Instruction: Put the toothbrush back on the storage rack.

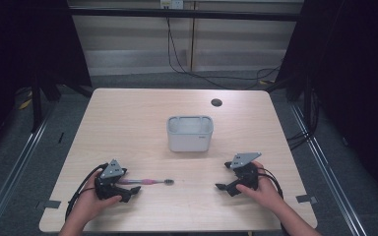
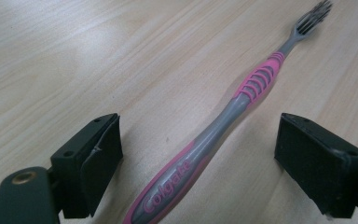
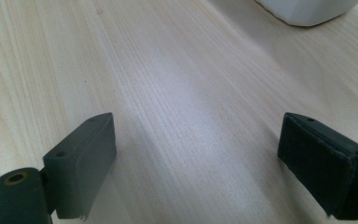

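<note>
— So, where does the toothbrush (image 1: 147, 182) lie?

— Flat on the wooden table (image 1: 128, 123), near the front edge on the person's left. Its pink and grey handle runs between the 2 jaws of the left gripper (image 1: 134, 191), and the bristle head points toward the middle of the table.

— Is it gripped?

— No. In the left gripper view the toothbrush (image 2: 223, 126) lies in the gap, with bare wood on both sides; the jaws stand wide apart and neither pad touches it.

— And the other hand?

— The right gripper (image 1: 222, 187) rests low over the table at the front right, well apart from the brush. Its jaws are spread wide too, with nothing but table between them.

— Anything else?

— 1 white container (image 1: 190, 133) stands upright mid-table, beyond both grippers.
</note>
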A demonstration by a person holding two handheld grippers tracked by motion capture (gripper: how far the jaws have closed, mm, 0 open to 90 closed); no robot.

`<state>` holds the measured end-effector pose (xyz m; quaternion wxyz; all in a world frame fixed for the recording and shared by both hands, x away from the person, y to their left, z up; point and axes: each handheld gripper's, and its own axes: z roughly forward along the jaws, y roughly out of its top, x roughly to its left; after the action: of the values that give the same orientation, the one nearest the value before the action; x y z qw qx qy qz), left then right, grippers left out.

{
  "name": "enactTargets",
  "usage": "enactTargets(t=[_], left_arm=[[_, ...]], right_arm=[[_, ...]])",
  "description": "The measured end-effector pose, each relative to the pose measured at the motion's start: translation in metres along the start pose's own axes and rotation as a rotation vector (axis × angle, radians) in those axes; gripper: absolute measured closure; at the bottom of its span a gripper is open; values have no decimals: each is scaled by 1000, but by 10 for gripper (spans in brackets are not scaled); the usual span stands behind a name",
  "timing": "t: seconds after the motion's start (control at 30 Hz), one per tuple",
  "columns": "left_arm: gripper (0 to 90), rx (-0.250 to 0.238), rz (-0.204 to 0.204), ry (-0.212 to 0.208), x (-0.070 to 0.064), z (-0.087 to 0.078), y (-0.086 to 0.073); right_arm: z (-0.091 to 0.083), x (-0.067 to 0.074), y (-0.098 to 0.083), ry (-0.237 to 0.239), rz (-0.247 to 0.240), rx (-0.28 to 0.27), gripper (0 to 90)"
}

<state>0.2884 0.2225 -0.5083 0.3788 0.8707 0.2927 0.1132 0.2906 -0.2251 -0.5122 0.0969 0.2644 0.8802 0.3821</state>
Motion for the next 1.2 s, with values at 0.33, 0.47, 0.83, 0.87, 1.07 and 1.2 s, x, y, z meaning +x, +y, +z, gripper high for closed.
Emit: enactTargets(t=[0.33, 0.47, 0.83, 0.87, 1.07, 1.2], left_arm=[[170, 117, -3, 2, -2, -1, 14], [216, 175, 8, -11, -4, -1, 21], [366, 386, 142, -39, -4, 0, 51], [377, 410, 163, -70, -6, 2, 60], [412, 486, 255, -88, -16, 12, 80], [429, 520, 288, -103, -21, 19, 86]], right_arm=[[0, 0, 0, -1, 1, 0, 107], [0, 1, 0, -4, 5, 1, 107], [-1, 2, -1, -16, 16, 0, 108], [-1, 2, -1, -17, 18, 1, 108], [-1, 3, -1, -22, 23, 0, 108], [-1, 3, -1, -22, 23, 0, 108]])
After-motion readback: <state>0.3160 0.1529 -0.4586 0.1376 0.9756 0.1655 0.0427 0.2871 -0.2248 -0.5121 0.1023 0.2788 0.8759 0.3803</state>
